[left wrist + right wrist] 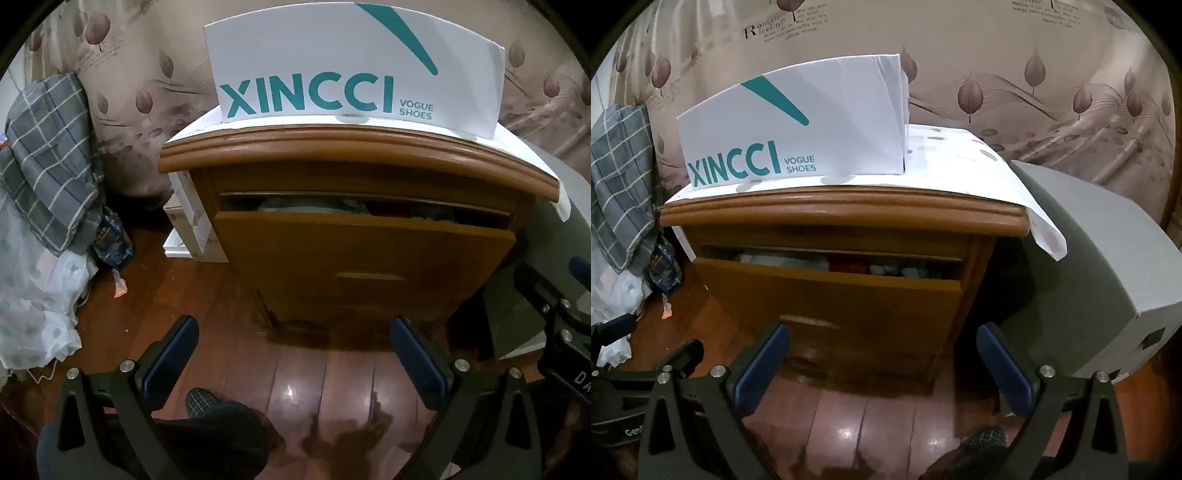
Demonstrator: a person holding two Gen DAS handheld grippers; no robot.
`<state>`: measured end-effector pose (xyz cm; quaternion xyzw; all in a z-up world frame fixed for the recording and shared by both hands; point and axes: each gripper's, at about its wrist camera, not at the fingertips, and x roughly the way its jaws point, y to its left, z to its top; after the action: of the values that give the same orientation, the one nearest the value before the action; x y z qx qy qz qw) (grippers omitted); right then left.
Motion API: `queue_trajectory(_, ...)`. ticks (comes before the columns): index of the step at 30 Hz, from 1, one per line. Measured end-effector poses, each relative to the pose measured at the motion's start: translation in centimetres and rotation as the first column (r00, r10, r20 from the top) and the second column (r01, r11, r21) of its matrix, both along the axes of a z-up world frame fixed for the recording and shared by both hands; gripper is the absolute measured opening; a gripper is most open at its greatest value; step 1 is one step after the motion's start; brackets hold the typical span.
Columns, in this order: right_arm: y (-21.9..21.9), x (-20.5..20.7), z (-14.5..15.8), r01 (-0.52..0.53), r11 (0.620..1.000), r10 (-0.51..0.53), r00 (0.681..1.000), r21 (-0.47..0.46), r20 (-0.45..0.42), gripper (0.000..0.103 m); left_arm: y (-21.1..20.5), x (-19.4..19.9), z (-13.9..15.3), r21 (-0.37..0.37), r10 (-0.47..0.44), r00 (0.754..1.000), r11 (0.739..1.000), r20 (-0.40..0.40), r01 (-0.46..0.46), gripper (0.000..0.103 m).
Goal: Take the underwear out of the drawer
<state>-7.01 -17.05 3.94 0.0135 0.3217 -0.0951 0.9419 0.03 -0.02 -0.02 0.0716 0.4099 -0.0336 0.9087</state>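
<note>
Right wrist view: top drawer [827, 291] of the orange-brown wooden nightstand [842, 214] stands pulled partway out. Crumpled fabric pieces fill the gap [849, 264] — white, red, pale blue-green; which of them is underwear cannot be told. All of it lies inside the drawer, untouched.

Left tool [293, 354] spread wide, nothing between its blue-padded fingers [173, 354]; it hangs over the floor in front of the nightstand. Right tool [882, 358] likewise released and empty, in front of the drawer face.

On the nightstand top: white patterned cloth [960, 166], one corner drooping off the right edge, and a white shoebox with teal "XINCCI VOGUE SHOES" lettering [798, 129]. Behind the nightstand, beige wallpaper with brownish leaf prints [1034, 92]. Below it, glossy reddish-brown wood plank floor [849, 424].

Left wrist view only: white cartons [192, 236] tucked against the nightstand's left side; drawer contents here dim, a pale greenish heap. Left of the nightstand, grey checked fabric [51, 162] over a white bundle. Right wrist view shows more of the grey boxy object [1108, 266] on the nightstand's right. A checked slipper [201, 400] shows at the bottom.
</note>
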Motion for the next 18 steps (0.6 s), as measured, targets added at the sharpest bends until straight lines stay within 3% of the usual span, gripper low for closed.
queue_trajectory(18, -0.06, 0.04, 0.21, 0.007, 1.0, -0.007, 1.0, 0.002, 0.001, 0.103, 0.77, 0.32, -0.17, -0.038, 0.02, 1.0, 0.999, -0.021, -0.021, 0.103)
